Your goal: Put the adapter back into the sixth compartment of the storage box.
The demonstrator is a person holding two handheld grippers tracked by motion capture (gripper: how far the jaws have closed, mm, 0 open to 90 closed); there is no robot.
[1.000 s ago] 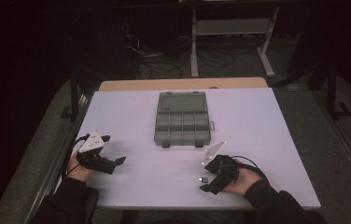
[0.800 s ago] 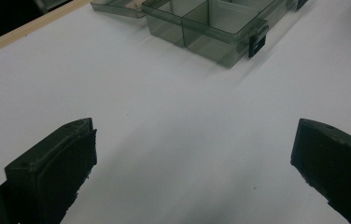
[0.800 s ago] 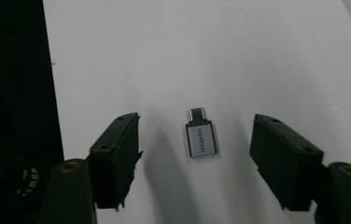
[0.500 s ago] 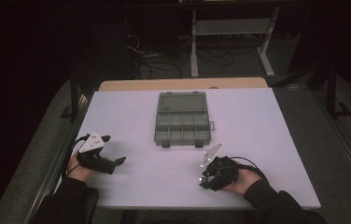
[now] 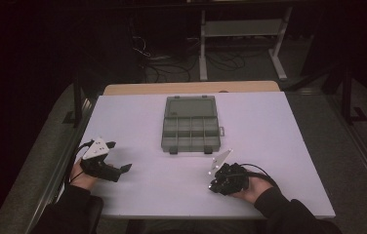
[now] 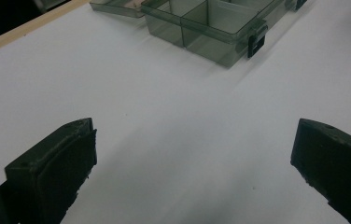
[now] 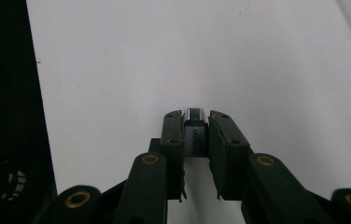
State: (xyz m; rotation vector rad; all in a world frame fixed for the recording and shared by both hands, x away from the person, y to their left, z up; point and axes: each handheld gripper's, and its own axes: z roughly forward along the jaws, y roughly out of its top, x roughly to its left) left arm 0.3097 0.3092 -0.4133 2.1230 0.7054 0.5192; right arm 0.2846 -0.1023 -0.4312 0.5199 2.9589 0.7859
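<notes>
White table point(image 5: 137, 126), dark room behind; clear compartment box point(image 5: 190, 124) at centre, lid open; left gripper point(image 5: 123, 168) idle, jaws wide, empty; right gripper point(image 7: 196, 122) just closed on small metal-tipped plug point(image 7: 194, 130), near front edge; pick-up step, next prob. carry to box; plug type unclear.

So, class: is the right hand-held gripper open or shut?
Shut: the right hand-held gripper has just closed on a small metal-tipped adapter.

Both grippers, left point(image 5: 104, 163) and right point(image 5: 226, 178), are black, each topped by a pale three-cornered plate at 12 o'clock. Brass-coloured screws stud the right's linkage. Black cables trail back; dark sleeves cover both forearms.
</notes>
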